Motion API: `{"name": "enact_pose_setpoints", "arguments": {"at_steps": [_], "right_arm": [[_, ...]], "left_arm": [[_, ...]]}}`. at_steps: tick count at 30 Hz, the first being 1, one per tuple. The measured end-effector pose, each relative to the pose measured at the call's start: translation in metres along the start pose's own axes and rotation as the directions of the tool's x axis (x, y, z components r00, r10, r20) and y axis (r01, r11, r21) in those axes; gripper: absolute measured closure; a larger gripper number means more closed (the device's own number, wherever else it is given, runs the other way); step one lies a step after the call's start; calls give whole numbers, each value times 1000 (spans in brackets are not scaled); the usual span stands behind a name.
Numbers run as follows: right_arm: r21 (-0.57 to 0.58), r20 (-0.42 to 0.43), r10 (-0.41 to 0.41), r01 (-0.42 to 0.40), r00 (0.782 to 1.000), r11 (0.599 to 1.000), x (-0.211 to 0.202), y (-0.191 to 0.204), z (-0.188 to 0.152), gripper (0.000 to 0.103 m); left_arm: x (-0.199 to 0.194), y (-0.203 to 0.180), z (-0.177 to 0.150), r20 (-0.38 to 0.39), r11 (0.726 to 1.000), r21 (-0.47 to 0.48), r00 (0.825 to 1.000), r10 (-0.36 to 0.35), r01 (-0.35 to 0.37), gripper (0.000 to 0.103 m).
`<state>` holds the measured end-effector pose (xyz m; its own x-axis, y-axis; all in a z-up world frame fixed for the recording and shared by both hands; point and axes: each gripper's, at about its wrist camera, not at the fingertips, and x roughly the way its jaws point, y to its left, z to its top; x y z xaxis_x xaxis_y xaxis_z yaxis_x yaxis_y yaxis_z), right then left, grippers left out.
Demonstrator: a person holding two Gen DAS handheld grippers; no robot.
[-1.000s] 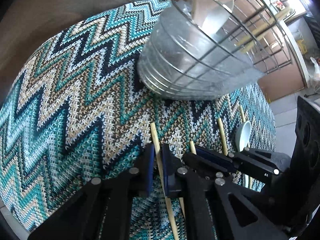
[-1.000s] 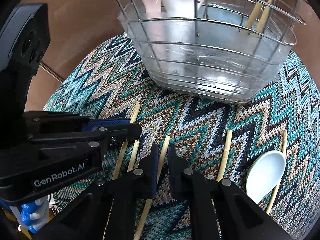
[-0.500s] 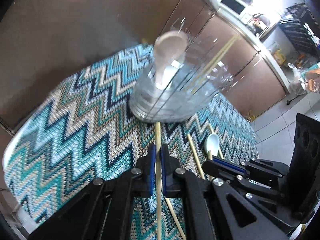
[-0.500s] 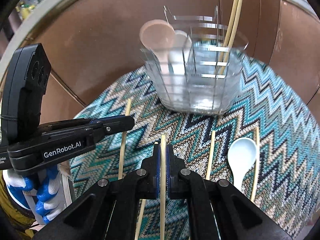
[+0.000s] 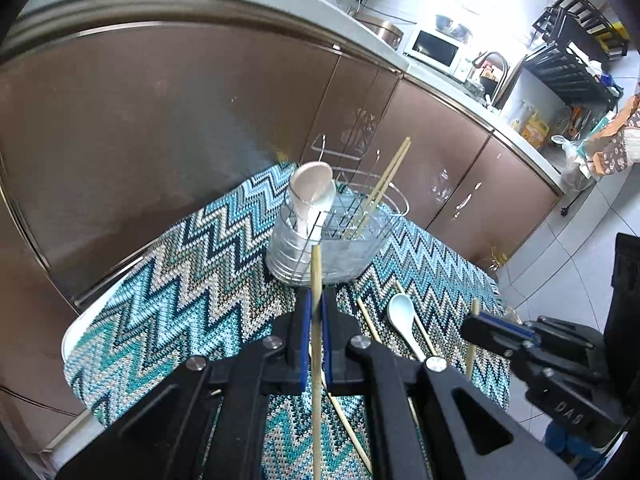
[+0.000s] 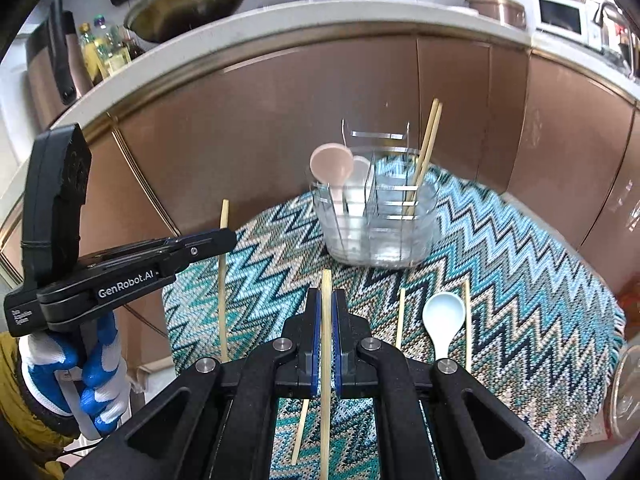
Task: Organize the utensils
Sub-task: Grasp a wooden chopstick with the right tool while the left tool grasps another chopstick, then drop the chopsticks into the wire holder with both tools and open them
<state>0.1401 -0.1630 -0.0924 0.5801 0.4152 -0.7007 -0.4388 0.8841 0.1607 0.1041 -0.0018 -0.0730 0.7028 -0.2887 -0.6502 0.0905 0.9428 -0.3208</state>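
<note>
My left gripper [image 5: 315,300] is shut on a bamboo chopstick [image 5: 316,268], held in the air above the zigzag mat [image 5: 192,280]. My right gripper [image 6: 327,298] is shut on a second chopstick [image 6: 327,284], also lifted. Each gripper shows in the other's view: the right gripper [image 5: 472,326] off to the right, the left gripper [image 6: 228,238] off to the left with its chopstick [image 6: 222,280]. Ahead stands the wire utensil holder [image 6: 376,232] with a pink spoon [image 6: 332,164], a white spoon and two chopsticks [image 6: 426,152]. A white spoon [image 6: 443,316] and loose chopsticks [image 6: 400,316] lie on the mat.
Brown cabinet fronts [image 6: 280,112] rise right behind the mat, under a white counter with pans. A round glass lid [image 6: 628,392] sits at the mat's right edge. A blue-and-white gloved hand [image 6: 80,380] grips the left gripper's handle.
Both grippers closed on chopsticks lying on the mat, then rose and pulled back from the holder, carrying one chopstick each. The holder now looks smaller and farther.
</note>
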Motion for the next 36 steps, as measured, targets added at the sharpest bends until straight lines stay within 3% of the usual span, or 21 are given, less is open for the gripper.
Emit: {"name": "enact_pose_setpoints", "arguments": {"at_steps": [6, 12, 14, 17, 23, 26, 30, 36], "right_arm": [[-7, 92, -2, 2, 996, 1000, -26, 1, 18, 98], [-15, 269, 71, -69, 960, 997, -42, -8, 57, 98], [-18, 334, 84, -82, 939, 996, -43, -13, 73, 98], [-18, 444, 105, -108, 890, 994, -46, -22, 100, 98], [-33, 601, 99, -99, 793, 995, -36, -41, 139, 98], [-40, 634, 76, -66, 770, 997, -21, -46, 150, 98], [-36, 641, 39, -20, 767, 999, 9, -54, 149, 98], [-22, 611, -17, 38, 791, 999, 50, -64, 130, 98]], "left_arm": [[-21, -8, 17, 62, 999, 14, 998, -29, 29, 98], [-37, -20, 56, 186, 997, 53, 980, -67, 58, 98], [-38, -24, 71, 246, 995, 72, 966, -84, 68, 98], [-40, -29, 93, 336, 993, 92, 936, -103, 76, 98], [-23, -36, 124, 517, 991, 127, 850, -102, 42, 98], [2, -40, 130, 533, 990, 139, 841, -91, 19, 98], [44, -42, 130, 537, 989, 142, 843, -39, -45, 98], [81, -38, 115, 531, 991, 122, 847, -17, -57, 98]]}}
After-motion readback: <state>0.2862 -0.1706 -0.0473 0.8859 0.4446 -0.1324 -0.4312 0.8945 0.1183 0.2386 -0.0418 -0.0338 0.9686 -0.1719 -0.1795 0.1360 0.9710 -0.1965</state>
